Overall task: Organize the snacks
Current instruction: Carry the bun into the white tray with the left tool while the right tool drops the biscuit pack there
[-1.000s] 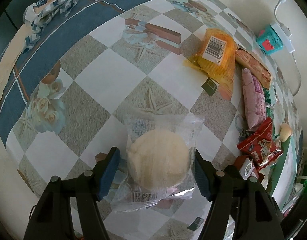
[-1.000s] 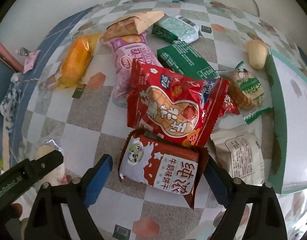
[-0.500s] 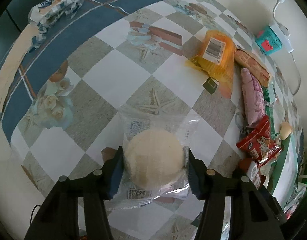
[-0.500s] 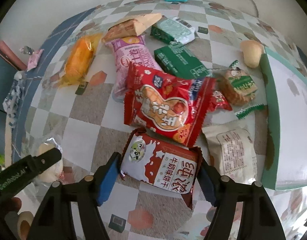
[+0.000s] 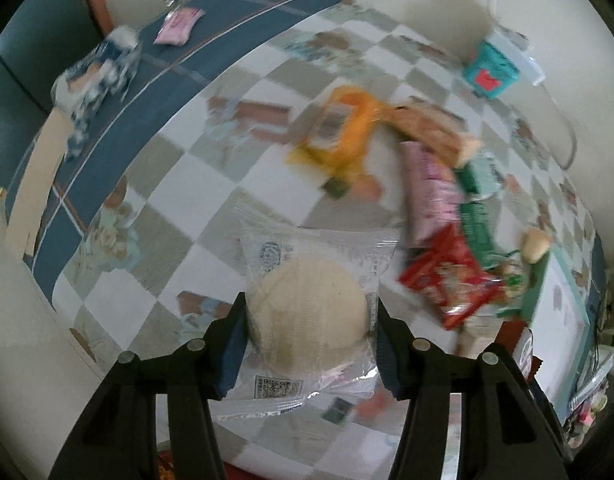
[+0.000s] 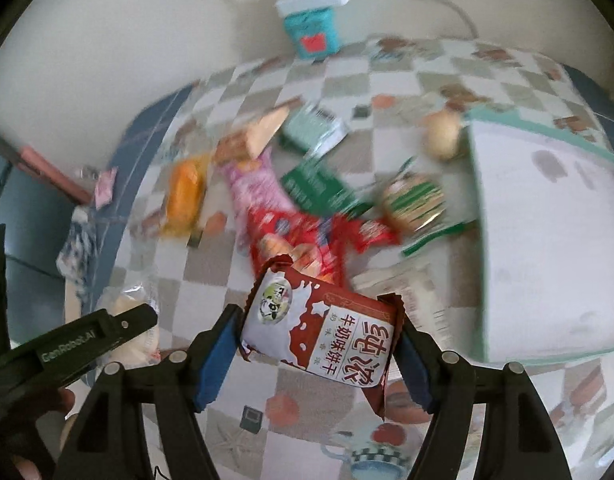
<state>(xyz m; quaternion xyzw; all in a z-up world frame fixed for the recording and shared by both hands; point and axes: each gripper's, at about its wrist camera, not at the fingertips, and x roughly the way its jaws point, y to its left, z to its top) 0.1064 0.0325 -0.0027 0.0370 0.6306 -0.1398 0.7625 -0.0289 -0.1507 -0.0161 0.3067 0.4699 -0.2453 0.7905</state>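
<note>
Clear crinkly plastic wraps the round bun [image 5: 307, 312], and our left gripper [image 5: 309, 344] squeezes it on both sides, up off the checked table [image 5: 167, 184]. The bun is soft and light, so we hold its middle gently or it will squash. Our right gripper [image 6: 319, 344] pinches the red cookie pack [image 6: 327, 328] by its two ends. It feels light, a bit stiff and slippery. The pile of snacks [image 6: 307, 200] behind is blurry, maybe seven packs.

Black left gripper [image 5: 311, 334], black right gripper [image 6: 317, 354], blue-padded jaws, silver screws, apparently "GenRobot.AI" lettering
</note>
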